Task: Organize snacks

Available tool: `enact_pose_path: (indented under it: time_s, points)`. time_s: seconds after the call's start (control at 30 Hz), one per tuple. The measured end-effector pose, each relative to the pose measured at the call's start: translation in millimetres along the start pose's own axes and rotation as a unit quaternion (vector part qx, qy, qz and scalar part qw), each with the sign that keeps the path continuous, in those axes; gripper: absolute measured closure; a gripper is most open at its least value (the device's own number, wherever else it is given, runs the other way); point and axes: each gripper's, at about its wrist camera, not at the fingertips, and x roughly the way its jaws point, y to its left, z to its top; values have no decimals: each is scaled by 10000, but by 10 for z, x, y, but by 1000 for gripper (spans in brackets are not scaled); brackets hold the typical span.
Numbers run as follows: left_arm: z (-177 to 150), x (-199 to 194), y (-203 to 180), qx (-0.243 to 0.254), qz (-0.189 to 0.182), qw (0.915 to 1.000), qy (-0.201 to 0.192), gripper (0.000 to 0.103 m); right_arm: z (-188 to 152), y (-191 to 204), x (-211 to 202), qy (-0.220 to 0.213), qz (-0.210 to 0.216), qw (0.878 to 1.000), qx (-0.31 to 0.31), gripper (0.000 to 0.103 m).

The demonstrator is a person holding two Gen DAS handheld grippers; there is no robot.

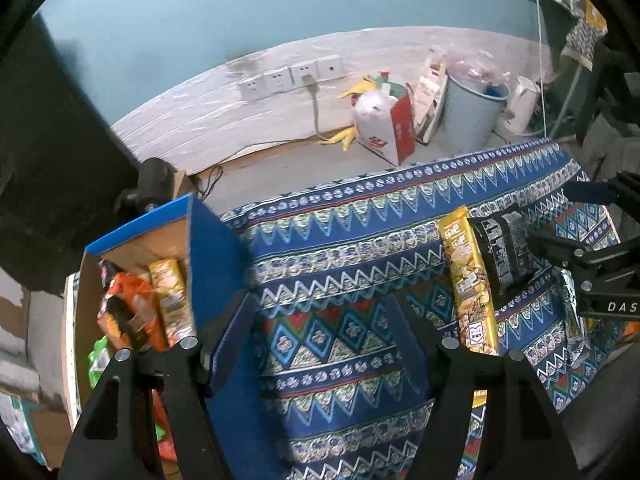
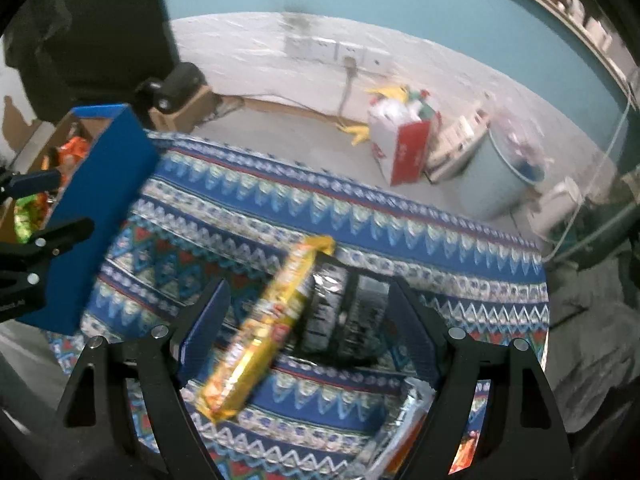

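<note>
Right gripper (image 2: pixel 308 320) spread over yellow snack bar (image 2: pixel 268 332); left gripper (image 1: pixel 320 328) spread, empty, beside blue box (image 1: pixel 208 248) edge.

Right gripper (image 2: pixel 308 320) hangs wide open at centre frame, nothing pinched, over a yellow snack bar (image 2: pixel 264 328) and a black packet (image 2: pixel 344 312) on the patterned cloth (image 2: pixel 420 236) (all blurred); blue box (image 2: pixel 100 208) sits upper left.
</note>
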Motion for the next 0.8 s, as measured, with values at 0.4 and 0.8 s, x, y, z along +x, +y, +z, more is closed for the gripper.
enact_pose_path:
  time_s: [0.4, 0.8]
  points:
    - [93, 428, -296, 328, -35, 9991, 283, 33, -145, -424, 438, 471, -15, 9980, 413, 23]
    - [72, 826, -492, 585, -74, 9967, 563, 33, -273, -512, 1032, 976, 206, 9928, 663, 23]
